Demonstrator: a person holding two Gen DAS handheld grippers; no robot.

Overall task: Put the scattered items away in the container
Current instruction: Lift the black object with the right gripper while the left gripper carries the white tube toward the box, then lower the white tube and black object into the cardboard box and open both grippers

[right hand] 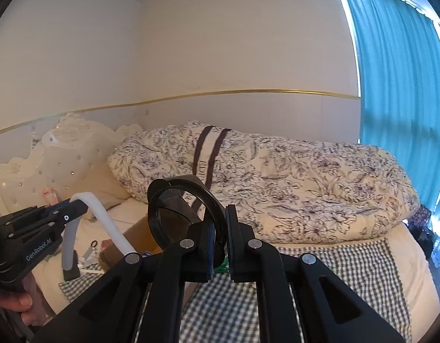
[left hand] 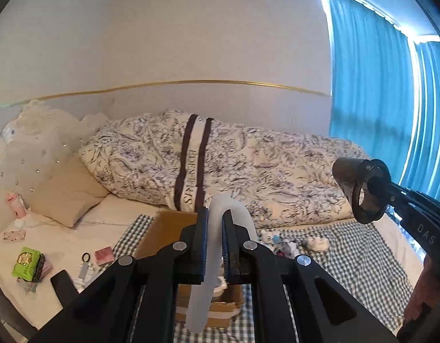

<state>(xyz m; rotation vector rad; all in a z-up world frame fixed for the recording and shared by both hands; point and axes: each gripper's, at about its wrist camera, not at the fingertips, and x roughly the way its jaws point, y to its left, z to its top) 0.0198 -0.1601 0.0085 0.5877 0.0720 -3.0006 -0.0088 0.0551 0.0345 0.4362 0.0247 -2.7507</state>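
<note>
My left gripper [left hand: 215,223] is shut on a bent white tube [left hand: 208,257] and holds it above an open cardboard box [left hand: 165,234] on the bed. The tube also shows at the left of the right wrist view [right hand: 105,214], with the left gripper [right hand: 77,207] on it. My right gripper [right hand: 220,228] is shut on the rim of a dark translucent round cup-like piece [right hand: 174,211], held in the air. In the left wrist view that piece [left hand: 359,188] hangs at the right, clamped by the right gripper [left hand: 375,185].
A checked blanket [left hand: 348,257] lies under the box, with small white items [left hand: 315,243] on it. A green packet [left hand: 27,263], a hair tie [left hand: 86,256] and a pink card [left hand: 104,255] lie on the sheet at left. A flowered duvet [left hand: 248,165] fills the far side.
</note>
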